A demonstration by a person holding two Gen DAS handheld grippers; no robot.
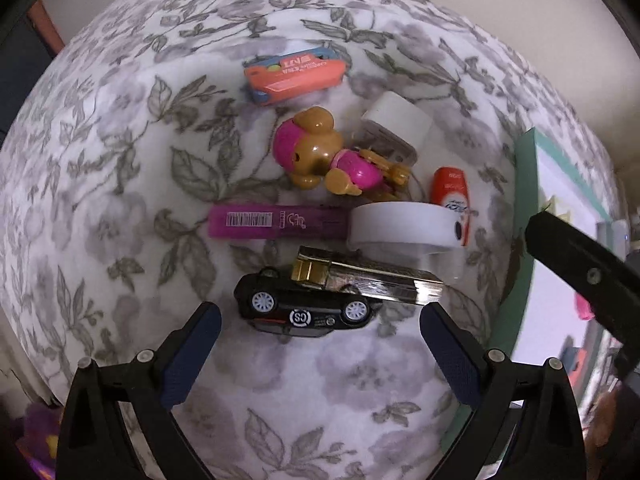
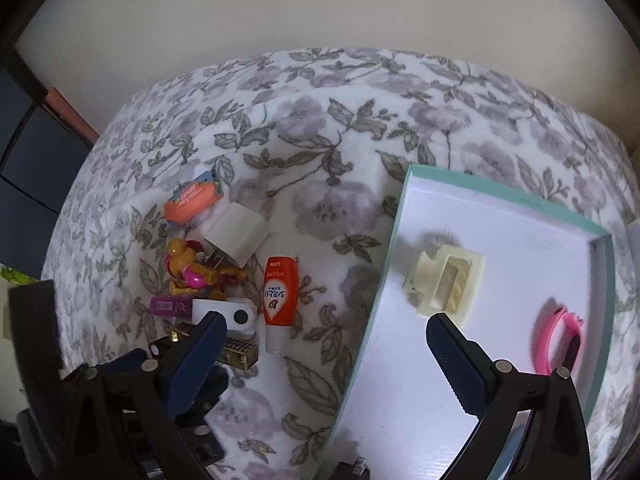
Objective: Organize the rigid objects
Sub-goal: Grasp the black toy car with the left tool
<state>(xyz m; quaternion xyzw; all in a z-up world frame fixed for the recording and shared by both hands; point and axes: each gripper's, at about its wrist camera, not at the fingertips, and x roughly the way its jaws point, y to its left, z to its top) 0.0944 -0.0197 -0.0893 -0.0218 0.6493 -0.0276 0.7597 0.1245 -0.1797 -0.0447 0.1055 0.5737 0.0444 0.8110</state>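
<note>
So far: only a small part of the sorting looks done, judging by what lies where.
In the tray: the teal-rimmed tray (image 2: 404,216) with a white floor holds 2 things, a cream hair claw (image 2: 446,282) and a pink band (image 2: 558,336), well apart from each other.
Left to move: 8 things lie in a loose cluster on the floral blanket (image 1: 120,160), left of the tray.
Nearest piece: a black toy car (image 1: 306,308) on its side, touching a gold and silver bar (image 1: 368,278) behind it.
Middle of the pile: a purple stick with a barcode (image 1: 276,222), a white device with a dark dot (image 1: 404,226) just beside it, and an orange tube (image 1: 452,196) to the right.
Far side: a pink and tan toy figure (image 1: 320,152) lying down, a white charger plug (image 1: 394,126) touching it, and an orange card pack (image 1: 294,74) beyond.
Left gripper (image 1: 320,322): wide open, holding nothing, its 2 fingers either side of the car, not touching it.
Right gripper (image 2: 324,338): wide open too, empty, hovering over the tray's left rim.
My guess: the car goes next, and most of the job remains.
Surroundings: a plain wall behind the bed.
</note>
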